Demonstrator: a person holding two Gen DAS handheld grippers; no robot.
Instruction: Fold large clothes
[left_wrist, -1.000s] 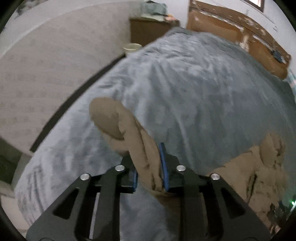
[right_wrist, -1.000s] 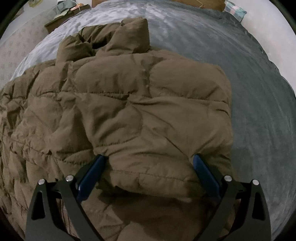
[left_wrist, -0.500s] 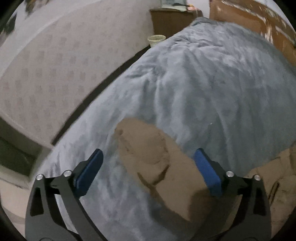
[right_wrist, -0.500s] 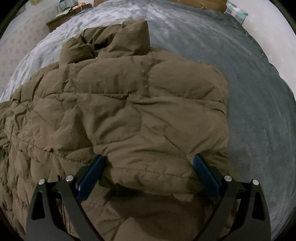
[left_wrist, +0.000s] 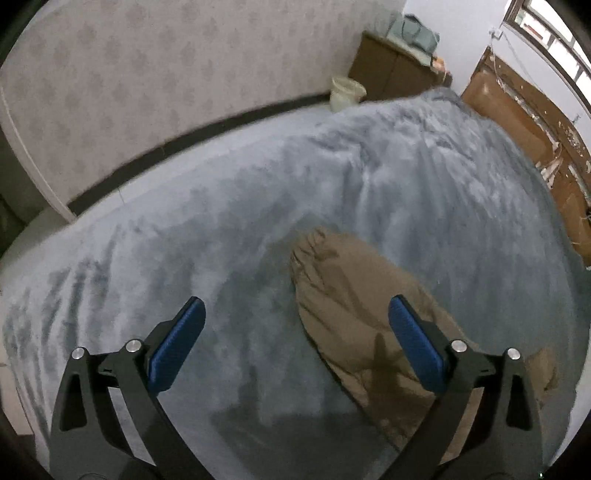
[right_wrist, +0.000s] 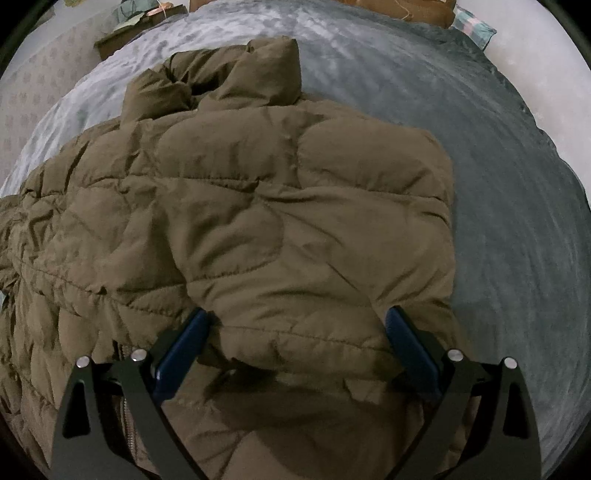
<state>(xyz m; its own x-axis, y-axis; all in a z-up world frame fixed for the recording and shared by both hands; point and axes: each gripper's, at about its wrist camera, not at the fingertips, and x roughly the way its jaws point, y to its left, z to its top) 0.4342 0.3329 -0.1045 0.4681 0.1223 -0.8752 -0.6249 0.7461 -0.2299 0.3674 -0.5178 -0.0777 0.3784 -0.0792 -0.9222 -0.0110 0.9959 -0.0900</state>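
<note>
A brown quilted puffer jacket (right_wrist: 258, 221) lies on a bed with a grey-blue plush blanket (right_wrist: 517, 229). Its collar (right_wrist: 229, 77) is at the far end and the right side is folded over the body. My right gripper (right_wrist: 295, 332) is open, its jaws on either side of a folded jacket edge without squeezing it. In the left wrist view one sleeve (left_wrist: 354, 295) lies flat on the blanket (left_wrist: 221, 240), cuff pointing away. My left gripper (left_wrist: 295, 325) is open and empty above the sleeve, which lies under its right finger.
A padded patterned wall panel (left_wrist: 147, 81) runs along the bed's left side. A brown nightstand (left_wrist: 391, 74) with folded cloth on it and a pale waste bin (left_wrist: 345, 90) stand beyond the bed. A wooden headboard (left_wrist: 524, 122) is at the far right.
My left gripper opened and let go of the sleeve, which now lies flat on the blanket; the gripper then lifted and drew back. My right gripper stayed open over the jacket.
</note>
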